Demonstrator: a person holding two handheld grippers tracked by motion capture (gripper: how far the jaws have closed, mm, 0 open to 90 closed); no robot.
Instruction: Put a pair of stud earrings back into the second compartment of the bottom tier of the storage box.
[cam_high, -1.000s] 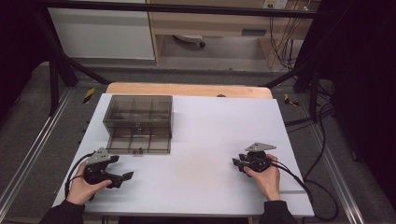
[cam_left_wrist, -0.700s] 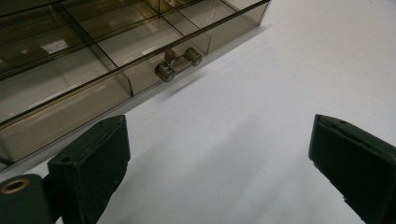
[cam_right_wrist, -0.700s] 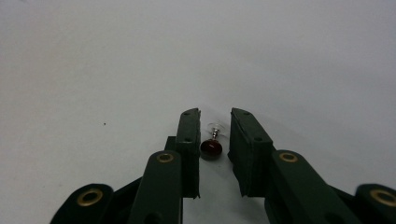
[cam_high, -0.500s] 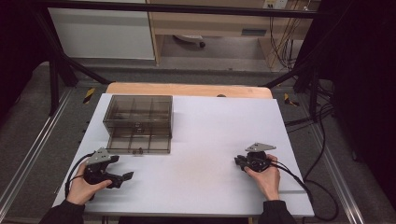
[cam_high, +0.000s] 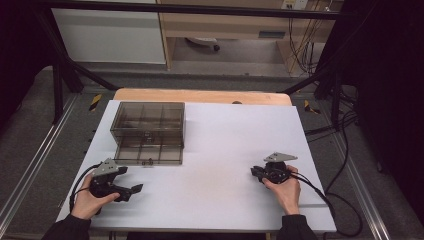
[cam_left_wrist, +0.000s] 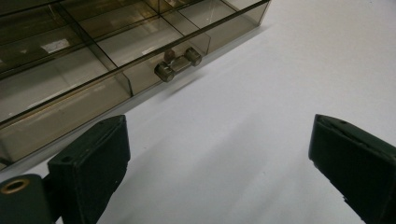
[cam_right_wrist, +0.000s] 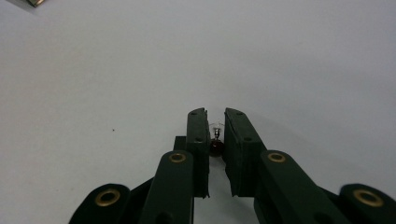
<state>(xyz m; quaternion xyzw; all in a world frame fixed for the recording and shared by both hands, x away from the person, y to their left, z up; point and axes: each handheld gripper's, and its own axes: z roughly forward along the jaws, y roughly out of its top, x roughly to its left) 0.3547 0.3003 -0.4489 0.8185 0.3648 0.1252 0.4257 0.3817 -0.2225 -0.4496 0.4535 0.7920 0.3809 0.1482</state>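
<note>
- Table (cam_high: 220, 145): white top across the middle of the high view, wooden strip along its far edge; bare apart from the box and the two grippers.
- Box (cam_high: 148, 132): smoky clear plastic, upper left of the table in the high view; divided into compartments; lower drawer pulled out toward the person, probably so a compartment can take the small part; compartments look empty from here, cannot tell for sure.
- Drawer knob (cam_left_wrist: 178, 64): small bar handle on the drawer front, upper middle of the left gripper view; nothing touching it.
- Left gripper (cam_high: 131, 190): lower left of the high view, near the drawer's front; jaws spread wide with only bare table between them; aimed toward the drawer, so likely waiting to steady or work it.
- Right gripper (cam_high: 255, 173): lower right of the high view, well apart from the box, low over the table; jaws drawn in close on a tiny item.
- Bead (cam_right_wrist: 215, 147): small dark red bit with a clear or silvery tip above it, pinched between the right jaws at centre of the right gripper view; exact kind too small to tell; held near the jaw tips, likely so it can drop cleanly into a compartment.
</note>
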